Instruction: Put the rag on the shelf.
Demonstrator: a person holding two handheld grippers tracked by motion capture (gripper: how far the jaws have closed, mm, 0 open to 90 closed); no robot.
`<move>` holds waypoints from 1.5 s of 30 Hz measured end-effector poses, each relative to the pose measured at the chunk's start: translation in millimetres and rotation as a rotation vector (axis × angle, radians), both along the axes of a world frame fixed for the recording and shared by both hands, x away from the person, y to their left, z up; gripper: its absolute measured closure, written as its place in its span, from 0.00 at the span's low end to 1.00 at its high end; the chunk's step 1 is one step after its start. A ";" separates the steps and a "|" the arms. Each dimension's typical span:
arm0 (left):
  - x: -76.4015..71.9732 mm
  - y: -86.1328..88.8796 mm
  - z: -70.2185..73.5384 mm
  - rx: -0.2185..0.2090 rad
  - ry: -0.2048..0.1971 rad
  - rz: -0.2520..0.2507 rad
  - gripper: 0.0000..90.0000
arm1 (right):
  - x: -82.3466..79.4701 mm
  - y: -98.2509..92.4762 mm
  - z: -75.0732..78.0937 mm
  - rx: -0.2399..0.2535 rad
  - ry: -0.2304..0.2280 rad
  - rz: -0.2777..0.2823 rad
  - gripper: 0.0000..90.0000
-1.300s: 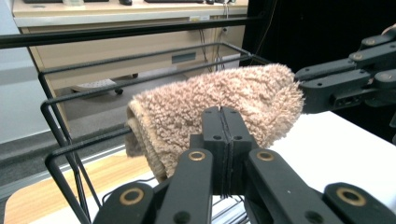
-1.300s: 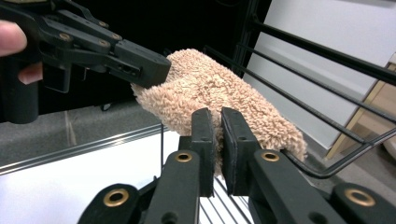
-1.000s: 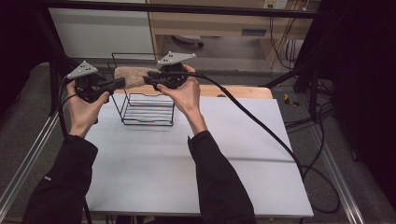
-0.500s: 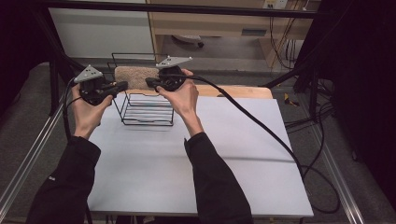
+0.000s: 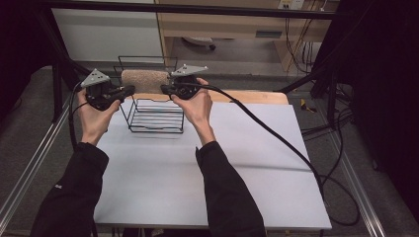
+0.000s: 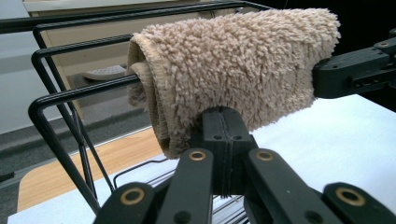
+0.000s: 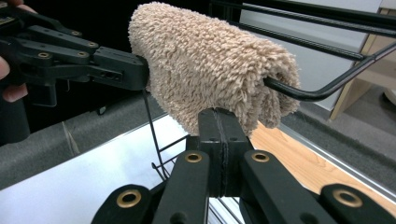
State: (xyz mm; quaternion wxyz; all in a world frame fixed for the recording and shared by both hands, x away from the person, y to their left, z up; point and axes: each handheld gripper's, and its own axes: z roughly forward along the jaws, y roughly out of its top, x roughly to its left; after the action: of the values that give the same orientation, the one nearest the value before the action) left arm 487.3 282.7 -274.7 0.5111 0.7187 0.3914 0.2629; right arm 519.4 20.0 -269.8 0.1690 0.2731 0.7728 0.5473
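Note:
A beige fluffy towel (image 5: 145, 80) hangs folded over the top rear bar of a black wire rack (image 5: 155, 116) on the white table (image 5: 197, 173). My left gripper (image 5: 129, 90) is at the towel's left end and my right gripper (image 5: 164, 89) at its right end. In the left gripper view the towel (image 6: 233, 60) drapes over the bar (image 6: 70, 95), and my left gripper (image 6: 224, 114) is shut with its tips in the lower edge. In the right gripper view my right gripper (image 7: 218, 114) is shut the same way under the towel (image 7: 210, 60).
A wooden strip (image 5: 257, 96) runs along the table's far edge behind the rack. A black cable (image 5: 276, 143) trails from the right gripper across the table to the right. Metal frame rails border the table, with dark floor beyond.
The towel, held between both grippers in front of the rack a second ago, now lies over its top rear bar. The right hand has sunk a little.

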 end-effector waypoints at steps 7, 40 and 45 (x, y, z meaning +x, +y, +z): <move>-4.5 1.8 1.7 -0.012 -0.001 -0.008 1.00 | -5.0 -1.4 4.2 0.014 -0.010 0.019 1.00; -51.0 -9.7 -37.1 0.007 0.116 -0.092 0.40 | -46.1 -54.2 3.8 -0.030 -0.001 0.000 0.36; -57.0 -12.6 -51.8 0.030 0.142 -0.113 0.32 | -49.4 -71.7 -6.7 -0.033 0.013 -0.017 0.23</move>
State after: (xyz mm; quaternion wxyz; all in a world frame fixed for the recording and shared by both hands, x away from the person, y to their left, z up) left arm 430.4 270.1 -326.6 0.4855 0.7639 0.3814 0.1879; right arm 470.0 -51.7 -276.5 0.1731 0.2806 0.7804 0.5313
